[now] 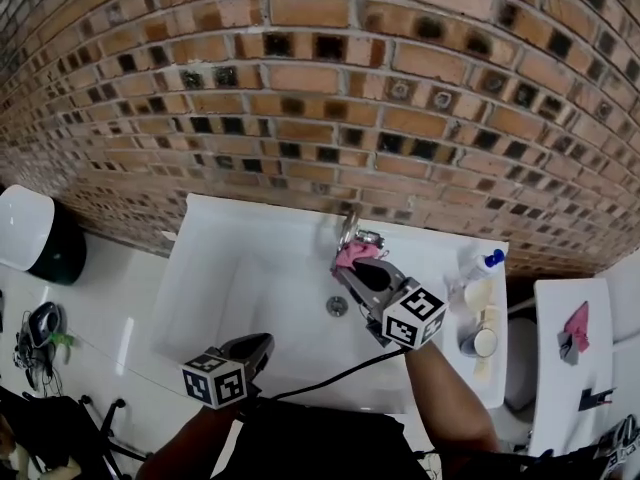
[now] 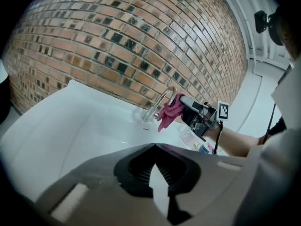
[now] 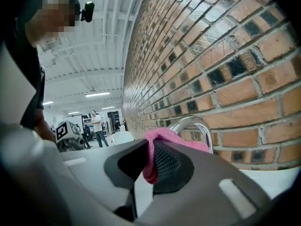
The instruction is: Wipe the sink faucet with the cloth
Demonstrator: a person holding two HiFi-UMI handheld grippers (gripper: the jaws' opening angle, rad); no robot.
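Pink fabric cloth [image 1: 350, 255] against the curved chrome faucet [image 1: 348, 226], frame centre.
Right gripper [image 1: 352, 268] clamps a bunched fold; left gripper [image 1: 262, 346], lower left, has jaws together, empty. Soft, light, limp: a thick fold probably grips best.

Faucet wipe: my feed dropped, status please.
Right gripper shut on pink cloth, pressed against faucet. Left gripper shut, empty, over sink front edge. Nothing in the way.

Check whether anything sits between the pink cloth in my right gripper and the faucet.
Nothing visible does. The right gripper holds the cloth right at the faucet, at its curved spout, above the sink.
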